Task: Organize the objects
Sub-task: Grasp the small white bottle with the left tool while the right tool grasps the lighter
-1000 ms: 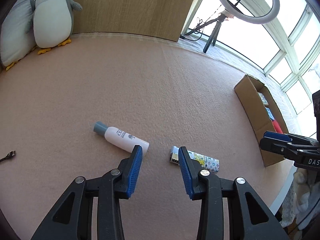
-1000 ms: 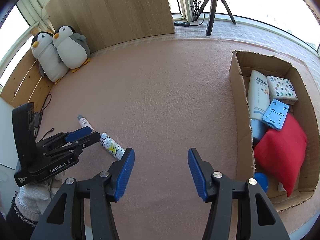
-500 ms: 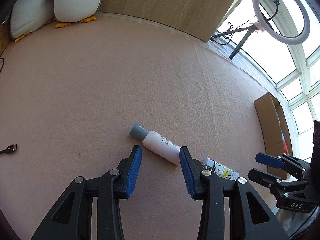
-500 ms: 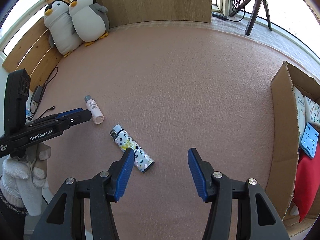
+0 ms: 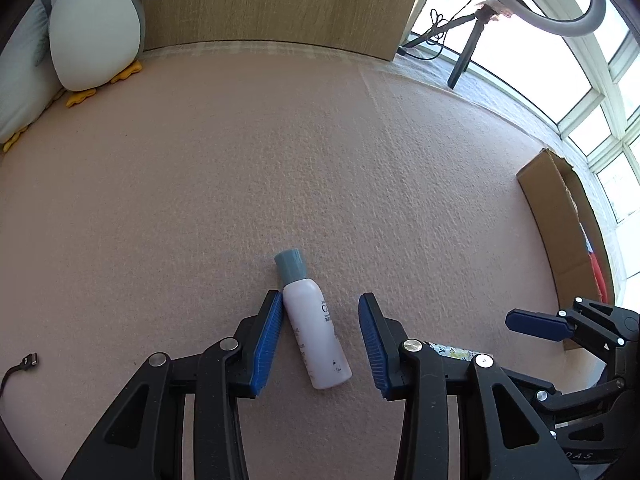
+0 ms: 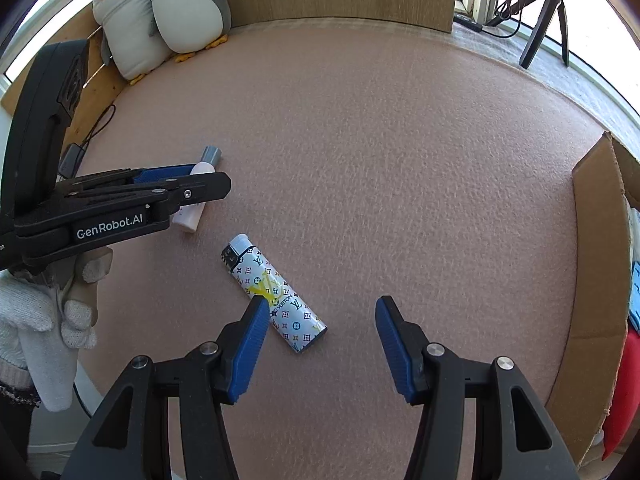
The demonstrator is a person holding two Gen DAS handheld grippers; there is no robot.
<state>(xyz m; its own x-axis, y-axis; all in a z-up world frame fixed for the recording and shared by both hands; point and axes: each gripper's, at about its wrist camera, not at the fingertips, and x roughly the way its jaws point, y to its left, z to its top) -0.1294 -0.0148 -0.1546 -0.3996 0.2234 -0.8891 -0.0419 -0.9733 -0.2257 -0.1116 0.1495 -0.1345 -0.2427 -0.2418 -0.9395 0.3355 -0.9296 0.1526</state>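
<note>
A white bottle with a grey-blue cap [image 5: 312,332] lies on the pink felt table, between the open fingers of my left gripper [image 5: 320,340]; its left pad touches the bottle's side. The bottle also shows in the right wrist view [image 6: 196,196], partly hidden by the left gripper [image 6: 176,184]. A patterned white lighter [image 6: 276,294] lies on the table in front of my right gripper [image 6: 318,332], which is open and empty; its left fingertip is at the lighter's side. The cardboard box [image 6: 596,264] stands at the right with items inside.
Two penguin plush toys [image 6: 168,12] sit at the far left corner against a wooden panel. A cable plug [image 5: 24,362] lies at the left. A ring light tripod [image 5: 472,40] stands by the windows. The table's front edge is near my grippers.
My left gripper has moved left and closer so the bottle now lies between its fingers. My right gripper has swung left and down toward the lighter, away from the box.
</note>
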